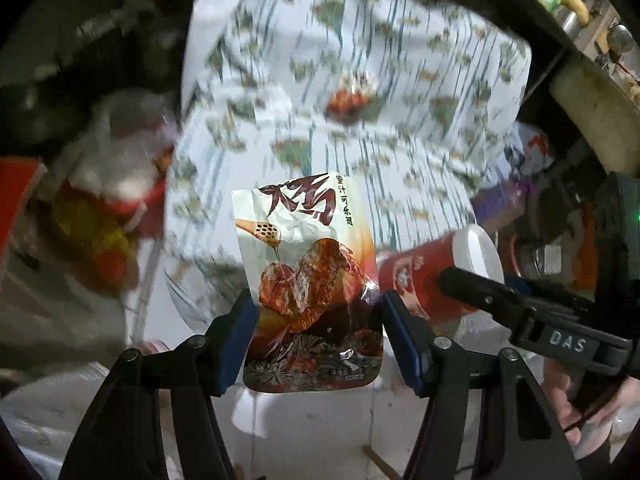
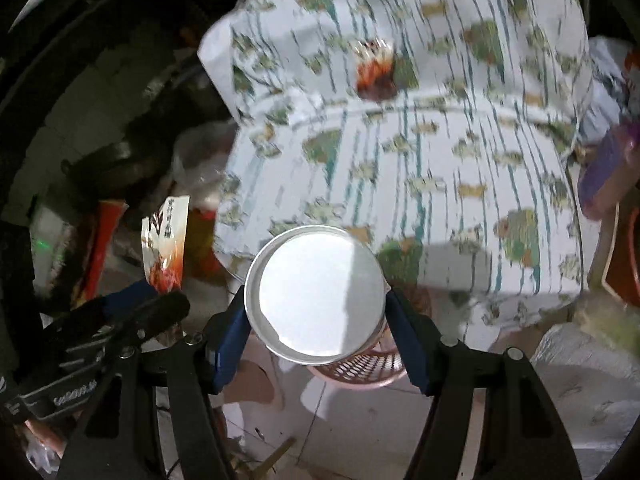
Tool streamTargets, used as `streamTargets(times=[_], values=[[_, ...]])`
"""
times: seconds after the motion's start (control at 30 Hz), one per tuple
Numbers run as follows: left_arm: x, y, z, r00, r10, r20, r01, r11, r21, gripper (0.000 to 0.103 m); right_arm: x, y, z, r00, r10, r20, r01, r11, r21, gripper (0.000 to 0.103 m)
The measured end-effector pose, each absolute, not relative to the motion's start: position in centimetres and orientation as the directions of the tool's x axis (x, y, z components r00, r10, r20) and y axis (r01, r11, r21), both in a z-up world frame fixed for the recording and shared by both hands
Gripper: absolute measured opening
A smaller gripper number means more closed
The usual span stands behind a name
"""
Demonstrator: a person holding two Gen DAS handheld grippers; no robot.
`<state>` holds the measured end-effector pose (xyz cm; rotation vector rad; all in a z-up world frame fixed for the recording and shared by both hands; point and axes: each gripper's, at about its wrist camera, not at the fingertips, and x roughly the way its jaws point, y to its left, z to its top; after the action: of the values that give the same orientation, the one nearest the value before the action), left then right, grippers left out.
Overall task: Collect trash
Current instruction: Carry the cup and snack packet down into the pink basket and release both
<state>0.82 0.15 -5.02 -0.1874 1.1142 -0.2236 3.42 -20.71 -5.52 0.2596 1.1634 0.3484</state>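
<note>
snack wrapper [image 1: 310, 280]: crinkled foil packet with a glazed-wing print, held upright off the floor between the blue pads of the left claw [image 1: 318, 338].
left claw state: clamped on the wrapper's lower half, pads pressing its two side edges.
cup [image 2: 316, 294]: red paper cup with a white inside, mouth facing the right wrist camera, gripped by the right claw [image 2: 316, 334].
right claw state: closed on the cup, one pad on each side of its wall just behind the rim.
third piece: another snack packet [image 2: 374, 70] lies on top of the table [image 2: 460, 152], not yet collected.
risk, wrapper: thin slick foil held by the edges could buckle and slide out if the claw swings fast.
risk, cup: a light paper wall may crush or pop free under a hard squeeze.
risk, both: the two claws hang close together, so a careless turn could knock the cup against the wrapper.
surroundings: table draped in a white cloth with green and teal print; a pink mesh basket [image 2: 360, 370] on the tiled floor [image 2: 360, 432] below the cup.
clutter: a heap of bags and packaging [image 1: 108, 200] left of the table, blurred.
in the way: the table's edge stands between the claws and the remaining packet.
</note>
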Motion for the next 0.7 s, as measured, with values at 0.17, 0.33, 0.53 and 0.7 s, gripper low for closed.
streamTargets(times=[0.17,0.33,0.53,0.7], values=[[1.6,-0.5,-9.1,0.340,-0.268,-0.901,0.077,0.963,-0.258,0.066,4.2,-20.5,-8.8,0.282,0.385,-0.879,-0.099,0.923,0.373,0.065],[2.9,-0.2,-12.4,0.288,-0.277,-0.917,0.016,0.959,-0.284,0.066,4.7,-20.4,-11.6,0.215,0.379,-0.900,-0.075,0.925,0.372,0.065],[3.4,-0.5,-13.1,0.280,-0.307,-0.910,0.028,0.950,-0.312,0.067,5.2,-20.2,-13.4,0.159,0.403,-0.901,-0.043,0.915,0.401,0.065],[3.7,0.0,-12.7,0.307,-0.333,-0.891,0.017,0.938,-0.345,0.080,5.9,-21.1,-13.4,0.174,0.435,-0.883,0.018,0.895,0.445,0.067]])
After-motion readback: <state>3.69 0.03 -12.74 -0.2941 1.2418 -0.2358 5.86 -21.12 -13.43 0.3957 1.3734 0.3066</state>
